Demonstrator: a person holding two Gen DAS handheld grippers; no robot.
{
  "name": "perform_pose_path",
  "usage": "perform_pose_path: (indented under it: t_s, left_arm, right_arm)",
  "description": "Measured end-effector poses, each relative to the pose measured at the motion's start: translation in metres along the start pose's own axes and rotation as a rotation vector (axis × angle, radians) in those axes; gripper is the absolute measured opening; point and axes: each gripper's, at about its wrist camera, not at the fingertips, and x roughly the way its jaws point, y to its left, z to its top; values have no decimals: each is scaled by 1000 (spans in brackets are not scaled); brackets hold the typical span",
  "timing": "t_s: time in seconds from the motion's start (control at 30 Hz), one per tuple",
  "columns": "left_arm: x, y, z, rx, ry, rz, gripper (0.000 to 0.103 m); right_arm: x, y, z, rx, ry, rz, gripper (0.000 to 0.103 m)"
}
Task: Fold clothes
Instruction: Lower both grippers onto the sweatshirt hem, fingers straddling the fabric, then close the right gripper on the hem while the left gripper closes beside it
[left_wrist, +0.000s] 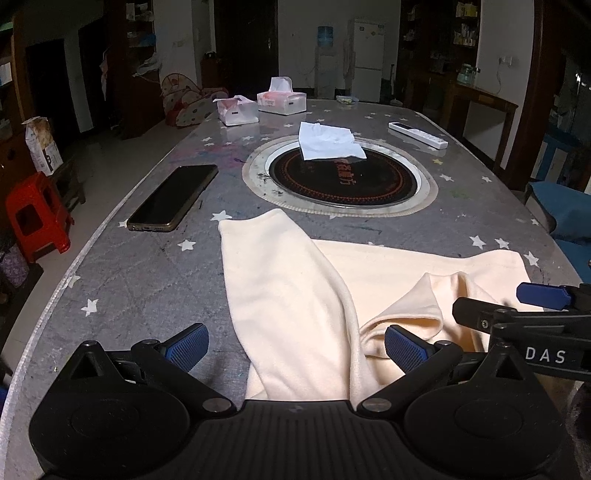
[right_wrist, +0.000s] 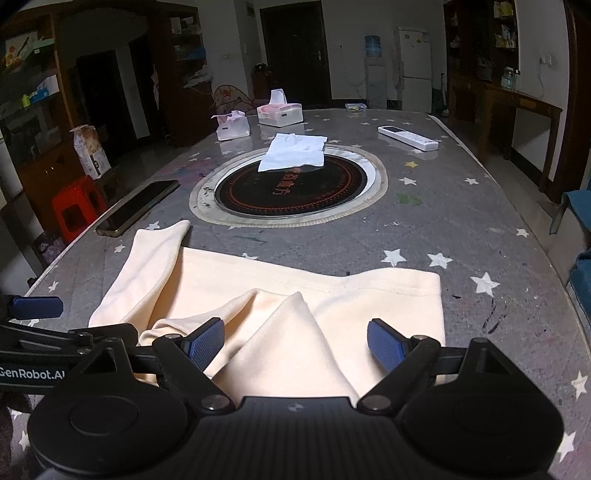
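Left wrist: "DAS" on right gripper (left_wrist: 546, 295); left gripper (left_wrist: 295, 349) wide open, empty, like right.

We take the round hob (right_wrist: 291, 192) set in the worktop (right_wrist: 461, 206) as landmark. Nearer us than the hob lies the garment (right_wrist: 332, 295), one sleeve (right_wrist: 155, 258) reaching toward it. Left of the hob lies the phone (right_wrist: 138, 206); right and beyond, the remote (right_wrist: 408, 137). A tissue (right_wrist: 293, 151) overlaps its far rim. Beyond stand two tissue boxes (right_wrist: 280, 112).
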Motion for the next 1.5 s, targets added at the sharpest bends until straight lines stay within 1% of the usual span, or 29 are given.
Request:
perform_pose_path:
  t_s: [0.03, 0.1, 0.2, 0.23, 0.3, 0.33, 0.37, 0.4, 0.5, 0.57, 0.6, 0.67, 0.7, 0.77, 0.87, 0.97, 1.03, 1.07, 1.13, 1.17, 1.23, 1.27, 1.33, 1.4, 1.43, 1.47, 1.5]
  left_arm:
    - [-1, 0, 0, 0, -2, -1, 103]
    - [-3, 1, 0, 1, -7, -6, 103]
    - [-6, 1, 0, -1, -11, -10, 103]
    - [-7, 1, -1, -1, -11, -12, 103]
    - [-7, 2, -1, 3, -12, -16, 103]
    - [-8, 2, -2, 5, -13, -17, 103]
    - [-8, 1, -2, 7, -13, -19, 103]
    - [-8, 1, -2, 8, -13, -20, 103]
    - [-8, 1, -2, 11, -13, -25, 103]
    - [-6, 0, -2, 11, -12, -26, 103]
    - [-6, 0, -2, 12, -10, -27, 103]
    - [-6, -1, -2, 12, -9, -29, 103]
    - [-6, -1, -2, 11, -9, -30, 103]
    - [-6, -1, -2, 11, -9, -29, 103]
    - [-6, -2, -1, 13, -11, -29, 103]
    - [-6, -2, -2, 18, -14, -28, 102]
    - [-5, -2, -1, 21, -15, -29, 101]
    - [-4, -2, -1, 22, -16, -30, 100]
    - [-2, -2, 0, 24, -10, -35, 93]
    - [-1, -2, 0, 23, -9, -40, 93]
    - [1, -2, 0, 27, -10, -48, 88]
    - [2, -1, 0, 28, -8, -50, 87]
    - [6, -1, 0, 30, -4, -54, 85]
    - [9, -1, 0, 31, 1, -57, 85]
    - [10, -1, 0, 32, 3, -59, 85]
    - [11, -1, 0, 32, 4, -62, 85]
    - [13, -1, 1, 32, 7, -64, 83]
  right_arm:
    - [0, 0, 0, 0, 0, -1, 86]
    - [0, 1, 0, -1, 1, -2, 82]
    - [-1, 3, 0, -5, 5, 7, 75]
    - [-1, 4, 1, -8, 8, 11, 71]
    - [0, 6, 1, -11, 12, 20, 67]
    - [0, 6, 1, -12, 15, 25, 61]
    - [1, 6, 1, -11, 17, 28, 58]
    - [2, 6, 1, -8, 20, 31, 57]
    - [3, 4, -1, -2, 23, 25, 50]
    - [3, 3, -1, 5, 19, 24, 38]
    - [2, 2, -1, 8, 18, 25, 36]
    - [1, -1, -1, 16, 13, 24, 22]
    - [-1, -2, -1, 17, 8, 22, 20]
    - [-4, -3, -1, 18, -3, 16, 14]
    - [-9, -3, 1, 12, -27, -2, 10]
    - [-12, -3, 1, 10, -35, -6, 10]
    - [-11, -2, 2, 11, -30, 3, 16]
    - [-11, -2, 1, 10, -26, 6, 24]
    - [-8, 0, 1, 2, -17, 12, 32]
    - [-7, 1, 0, 2, -11, 20, 36]
    - [-3, 2, 0, 5, 0, 35, 38]
    - [0, 2, -1, 4, 6, 38, 38]
    - [5, 2, -4, 4, 18, 36, 38]
    - [8, -1, -6, 18, 23, 22, 28]
    - [8, -4, -8, 29, 21, 13, 18]
    - [7, -6, -8, 35, 19, 10, 14]
    - [5, -9, -8, 40, 12, 6, 12]
